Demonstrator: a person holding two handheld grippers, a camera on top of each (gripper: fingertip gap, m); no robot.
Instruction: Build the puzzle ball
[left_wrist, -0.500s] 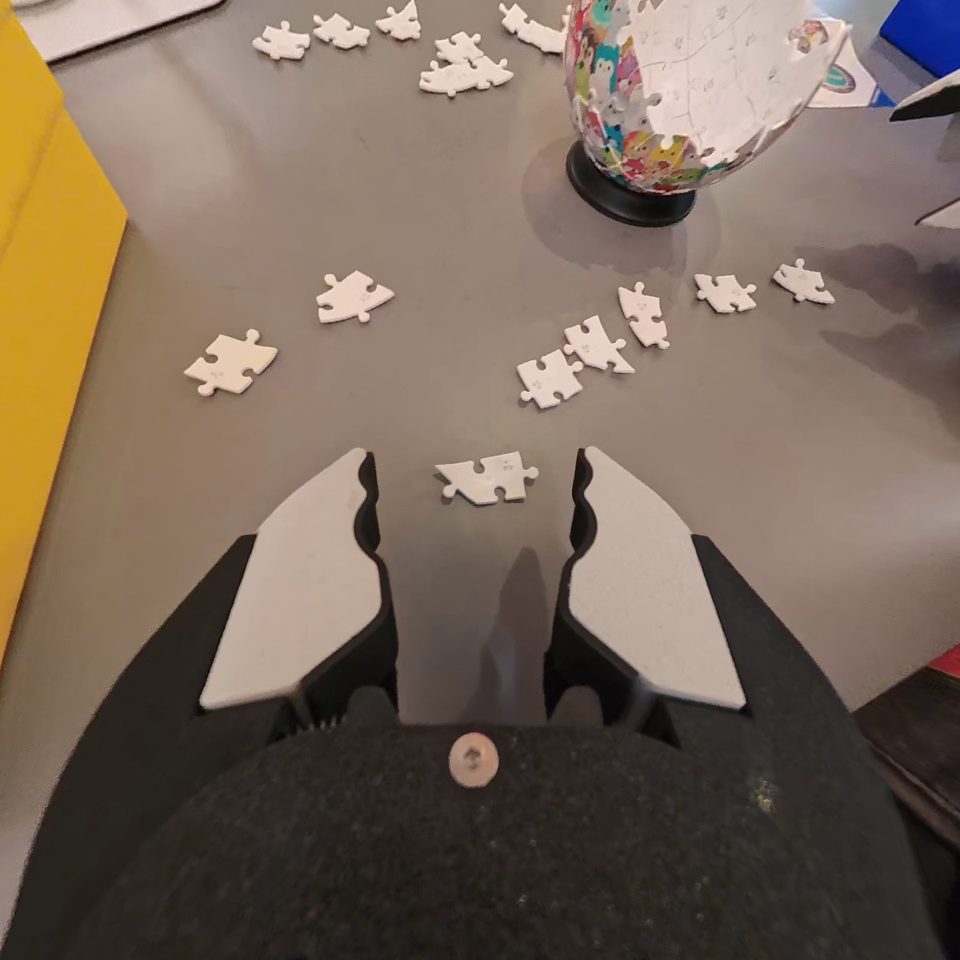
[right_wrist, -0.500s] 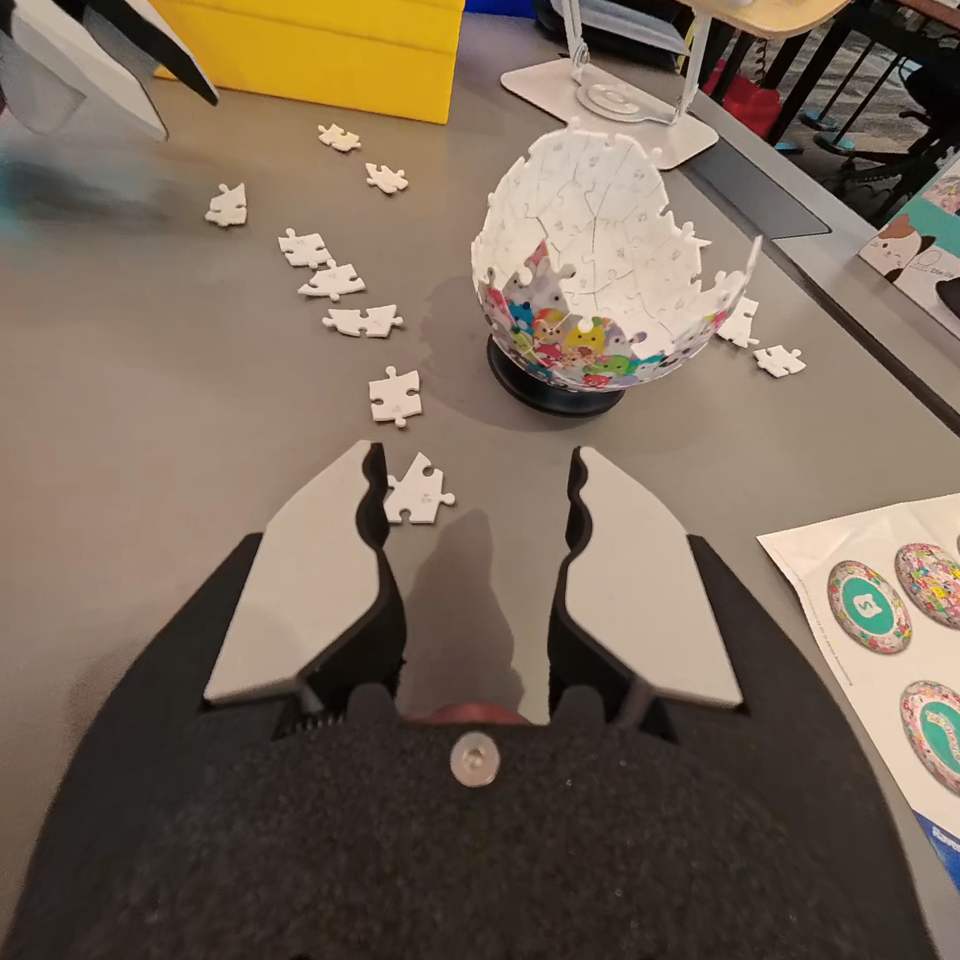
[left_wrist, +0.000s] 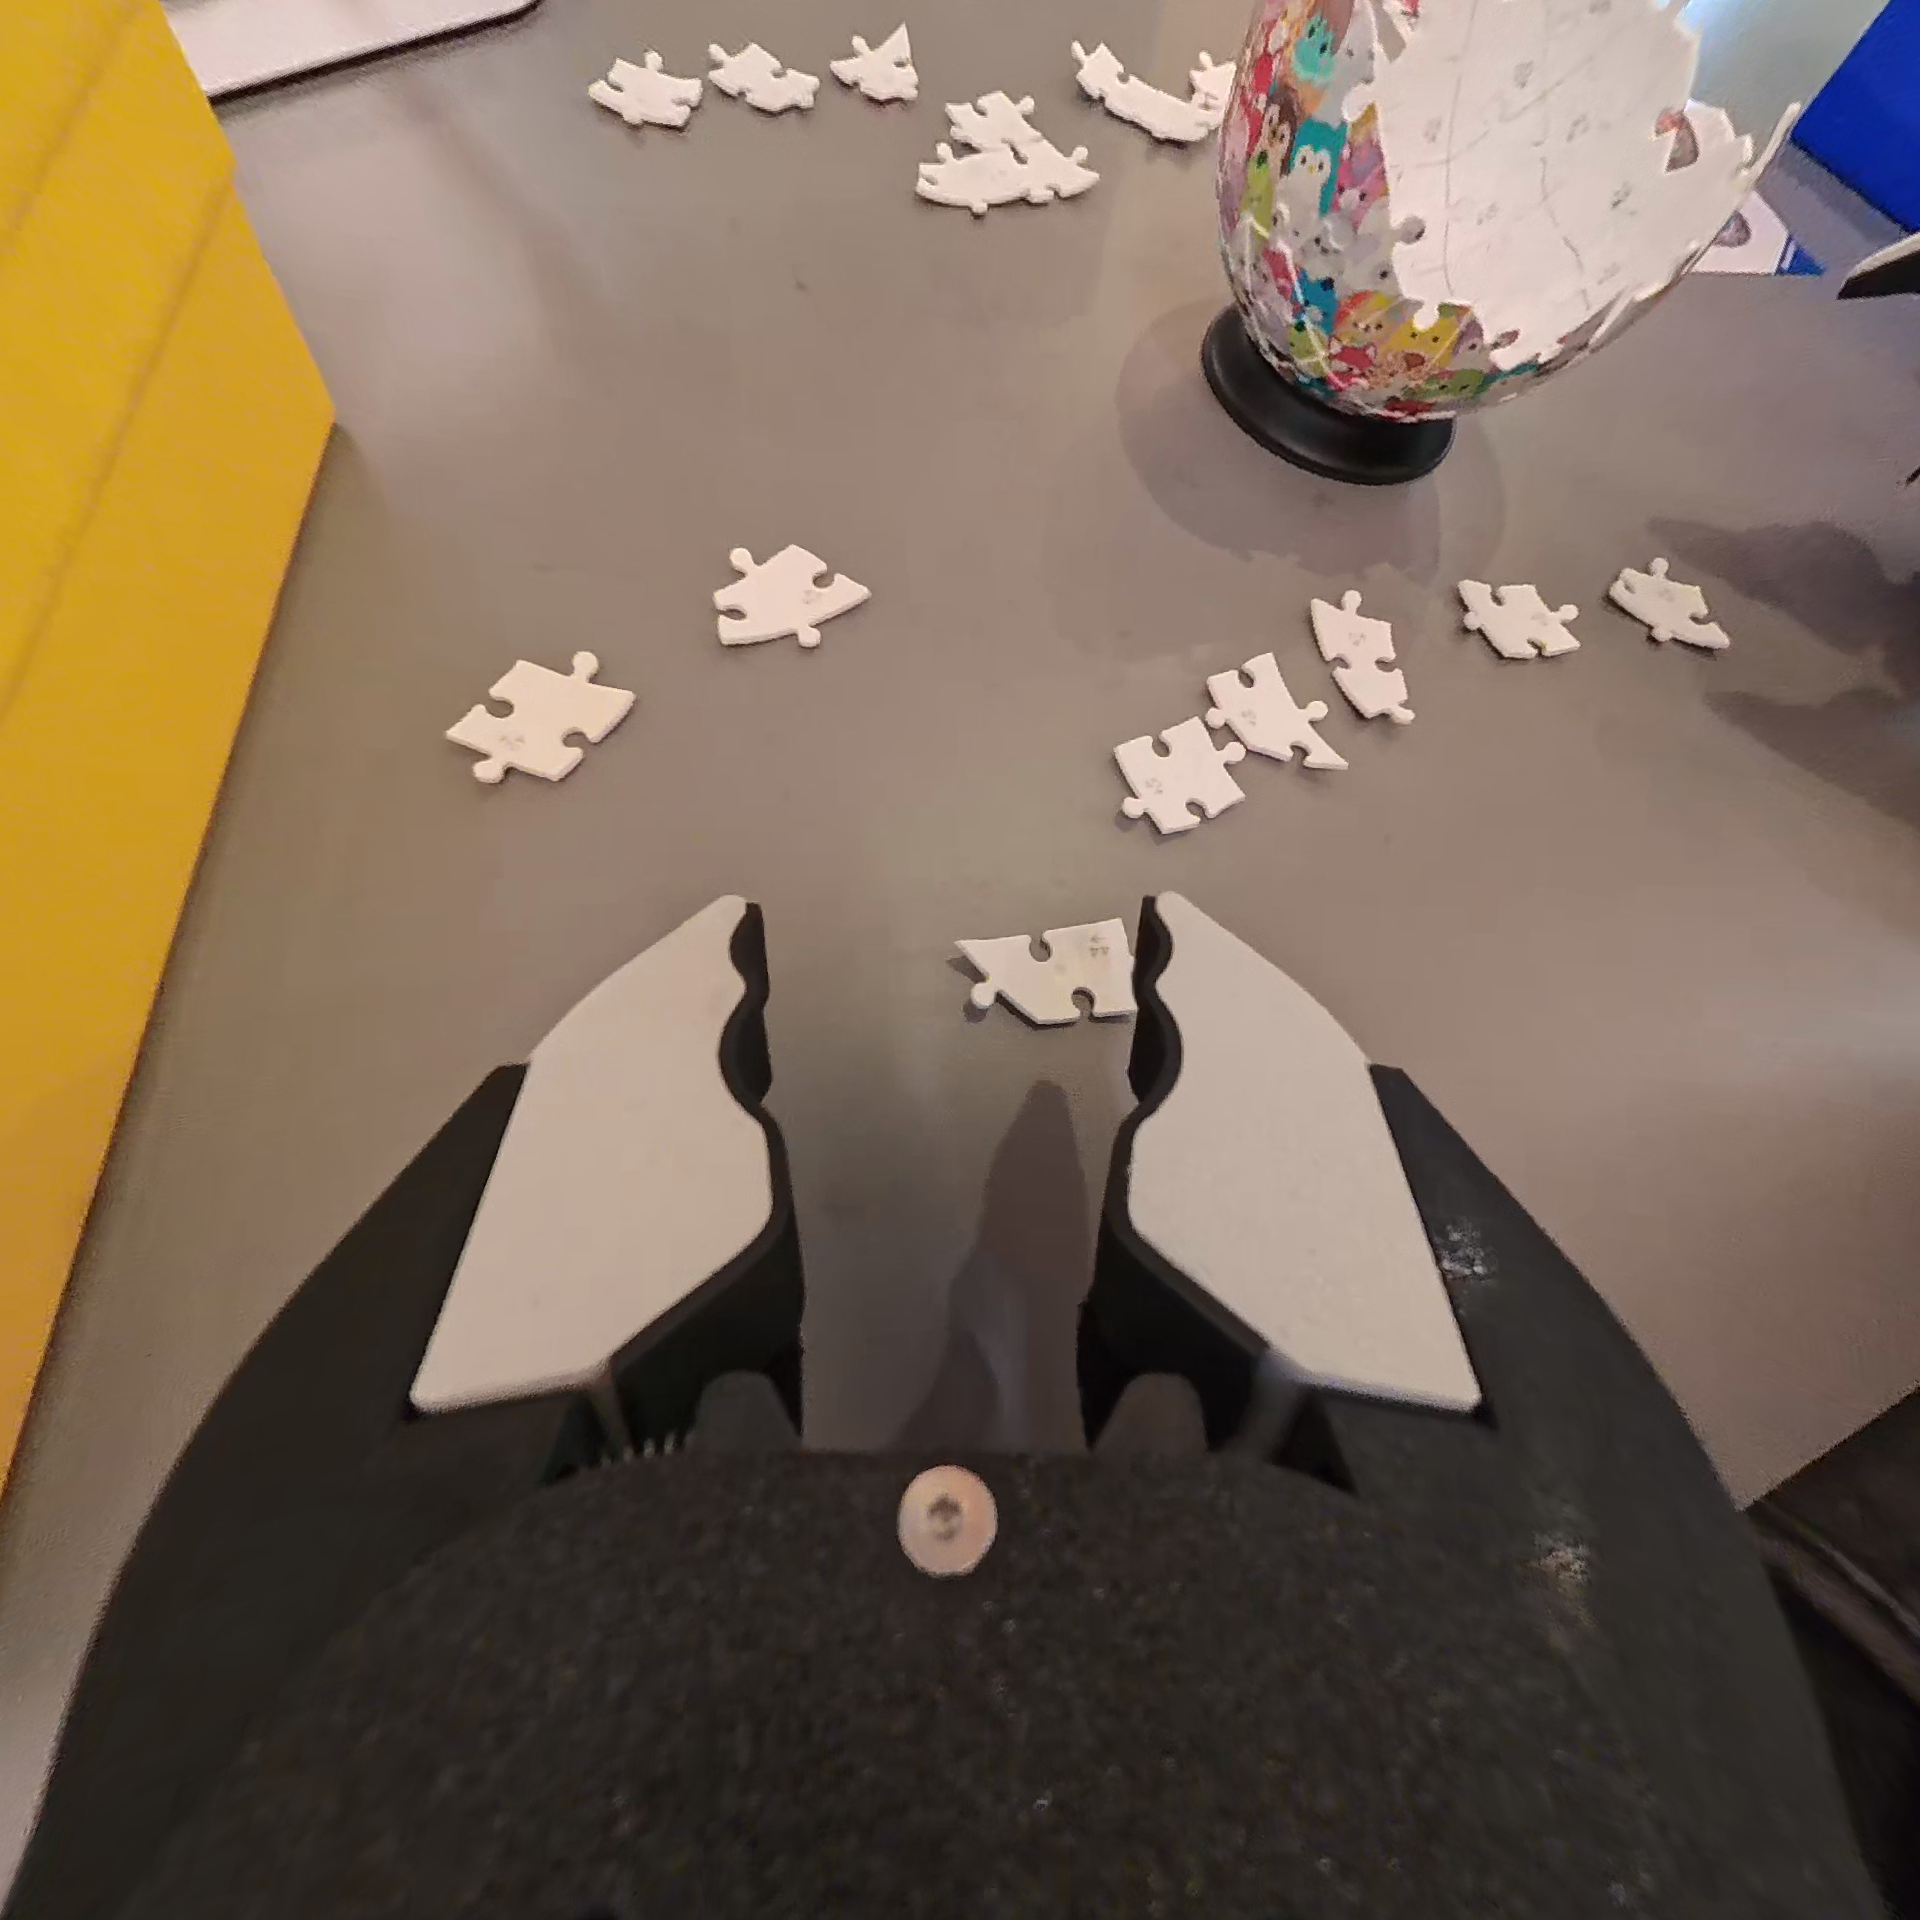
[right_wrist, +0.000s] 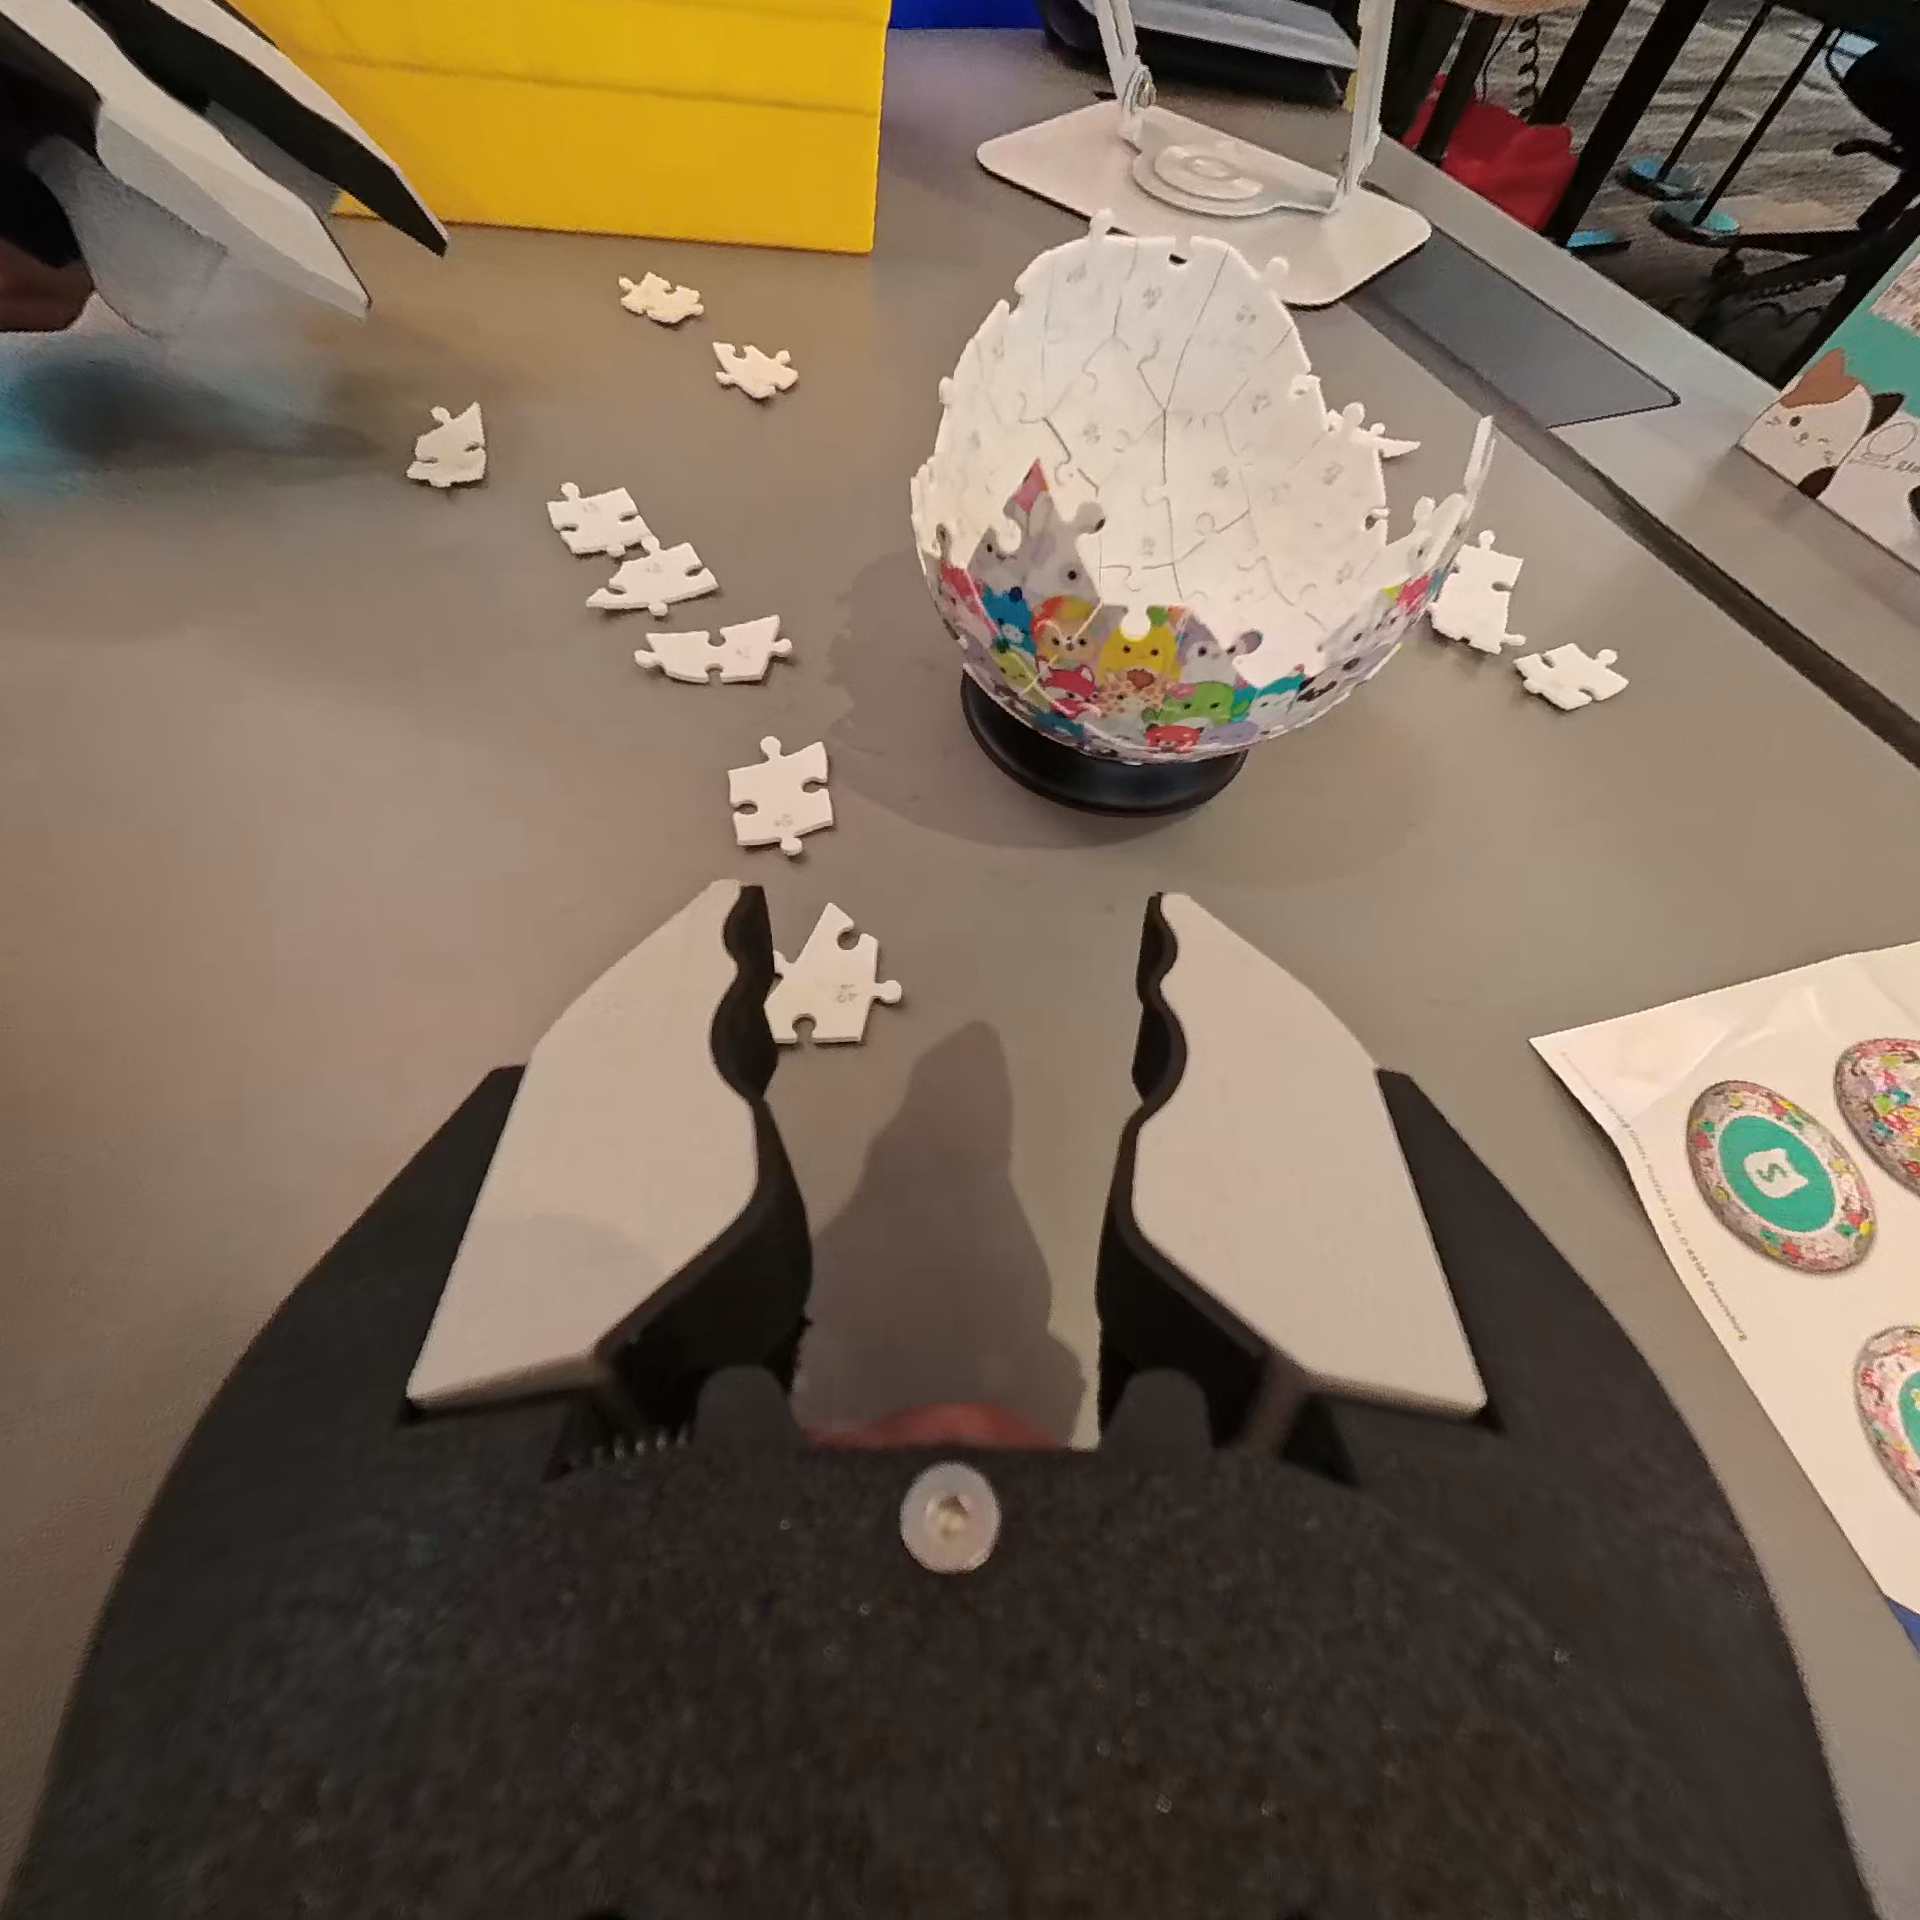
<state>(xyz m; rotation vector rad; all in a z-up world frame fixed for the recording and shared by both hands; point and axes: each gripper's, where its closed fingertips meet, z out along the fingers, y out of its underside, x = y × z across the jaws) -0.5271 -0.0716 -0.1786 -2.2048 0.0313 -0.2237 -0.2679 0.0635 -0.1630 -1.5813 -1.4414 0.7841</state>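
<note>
Piece pair beside open left tongs' right tip.

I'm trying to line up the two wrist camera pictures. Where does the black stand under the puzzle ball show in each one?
Left wrist view: the black stand sits upper right, under the half-built puzzle ball.
Right wrist view: the stand sits just right of centre in the upper half, ahead of the open right gripper.
Shared landmark: the yellow box, along the left edge in the left view, top left of centre in the right view.
</note>
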